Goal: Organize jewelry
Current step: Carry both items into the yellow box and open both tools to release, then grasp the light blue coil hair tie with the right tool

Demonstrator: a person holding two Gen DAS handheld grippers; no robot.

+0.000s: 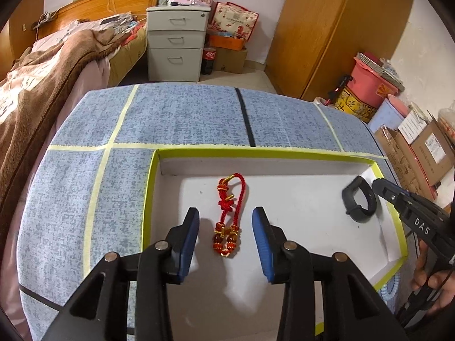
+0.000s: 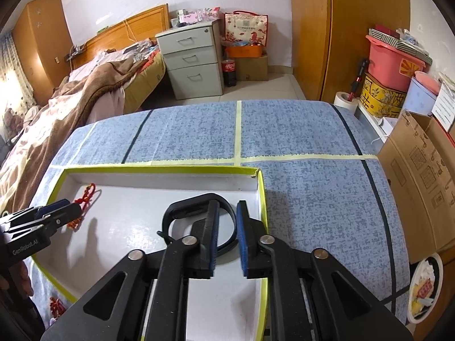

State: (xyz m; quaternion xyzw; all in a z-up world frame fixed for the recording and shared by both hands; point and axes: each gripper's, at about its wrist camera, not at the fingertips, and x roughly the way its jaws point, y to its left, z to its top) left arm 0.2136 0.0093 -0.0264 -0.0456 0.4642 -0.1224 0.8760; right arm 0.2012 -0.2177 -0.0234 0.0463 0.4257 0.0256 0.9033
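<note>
Writing: "DAS" on the right tool's body, "GenRobot.AI" on the left tool's body; the red cola bottle [image 2: 229, 72] label is too small to read.
Left tool [image 1: 226, 237]: jaws wide apart, gripping nothing; the red beaded knot charm [image 1: 227, 216] lies flat between them, untouched.
Right tool [image 2: 227, 238]: jaws slightly parted, straddling the band of the black wristband [image 2: 199, 218]; contact with the pads cannot be made out.
Tray [image 1: 153, 170]: white, yellow-green rim, on the blue table [image 1: 182, 113]; charm toward 9 o'clock, wristband toward 3 o'clock.
Hidden: tray's near edge is cut off behind the tools; a second red ornament [image 2: 57, 305] at 7 o'clock is only partly visible.
</note>
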